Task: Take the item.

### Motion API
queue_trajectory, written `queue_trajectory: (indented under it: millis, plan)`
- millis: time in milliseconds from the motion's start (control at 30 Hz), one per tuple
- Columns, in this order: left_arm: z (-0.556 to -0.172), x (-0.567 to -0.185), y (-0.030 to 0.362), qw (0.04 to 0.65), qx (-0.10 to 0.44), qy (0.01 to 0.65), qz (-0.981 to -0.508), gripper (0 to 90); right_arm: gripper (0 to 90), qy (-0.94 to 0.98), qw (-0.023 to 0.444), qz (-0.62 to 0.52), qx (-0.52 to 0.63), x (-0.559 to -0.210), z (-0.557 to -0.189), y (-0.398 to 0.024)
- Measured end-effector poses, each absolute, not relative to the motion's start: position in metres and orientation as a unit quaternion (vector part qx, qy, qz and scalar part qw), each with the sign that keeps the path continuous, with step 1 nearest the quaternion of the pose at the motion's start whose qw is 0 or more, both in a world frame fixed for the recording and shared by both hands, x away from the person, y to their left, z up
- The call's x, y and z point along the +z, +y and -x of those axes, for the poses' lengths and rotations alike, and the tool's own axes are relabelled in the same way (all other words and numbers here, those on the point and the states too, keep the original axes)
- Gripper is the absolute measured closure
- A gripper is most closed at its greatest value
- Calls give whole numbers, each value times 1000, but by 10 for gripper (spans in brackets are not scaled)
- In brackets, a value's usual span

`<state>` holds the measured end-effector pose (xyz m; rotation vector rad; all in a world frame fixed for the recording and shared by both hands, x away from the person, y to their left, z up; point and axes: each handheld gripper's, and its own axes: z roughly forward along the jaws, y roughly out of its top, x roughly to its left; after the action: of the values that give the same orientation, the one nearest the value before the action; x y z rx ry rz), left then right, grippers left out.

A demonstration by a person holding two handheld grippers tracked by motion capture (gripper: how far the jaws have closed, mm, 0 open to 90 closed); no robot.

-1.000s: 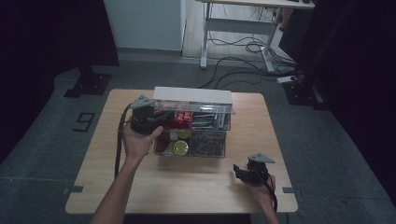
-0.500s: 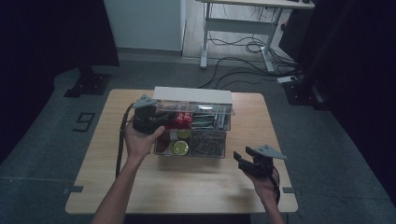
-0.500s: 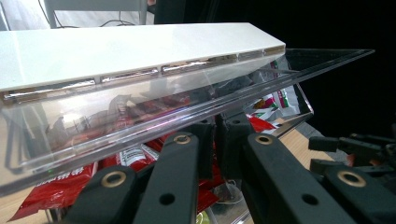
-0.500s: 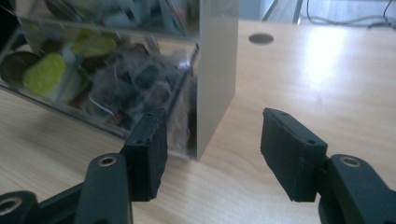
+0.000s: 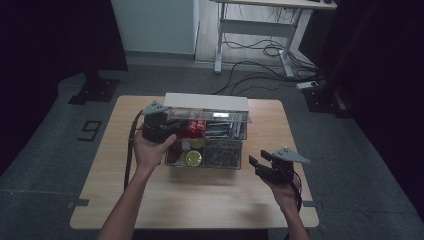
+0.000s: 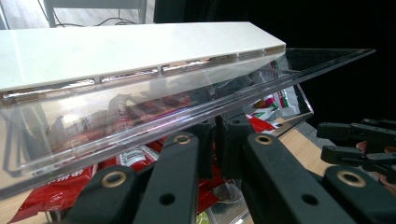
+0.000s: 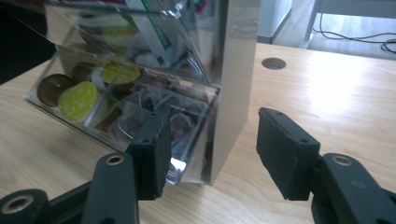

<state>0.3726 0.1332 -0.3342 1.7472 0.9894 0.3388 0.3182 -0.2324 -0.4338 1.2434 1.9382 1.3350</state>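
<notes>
Right gripper (image 5: 261, 165) risen, left gripper (image 6: 219, 140) perhaps gripping lid (image 6: 140, 116)

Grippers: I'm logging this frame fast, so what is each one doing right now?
Left gripper: shut on the clear lid of the box, holding it raised.
Right gripper: open, nothing between its jaws, which have just been closing.

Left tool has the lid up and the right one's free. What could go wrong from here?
1. The left tool pinches only the thin clear lid at its edge; it may slip and drop shut.
2. The right tool is open beside the box; reaching in could knock the raised lid.
3. Packets crowd under the lid and may snag.
</notes>
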Motion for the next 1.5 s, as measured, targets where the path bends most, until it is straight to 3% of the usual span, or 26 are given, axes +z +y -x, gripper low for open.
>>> queue_trajectory:
  millis: [700, 1500]
  plan:
    - [-373, -333, 132, 521, 140, 413, -733, 859, 506, 718, 239, -408, 510, -392, -314, -212]
    - [-373, -333, 132, 520, 140, 414, -734, 859, 590, 721, 253, -398, 508, -374, -334, -196]
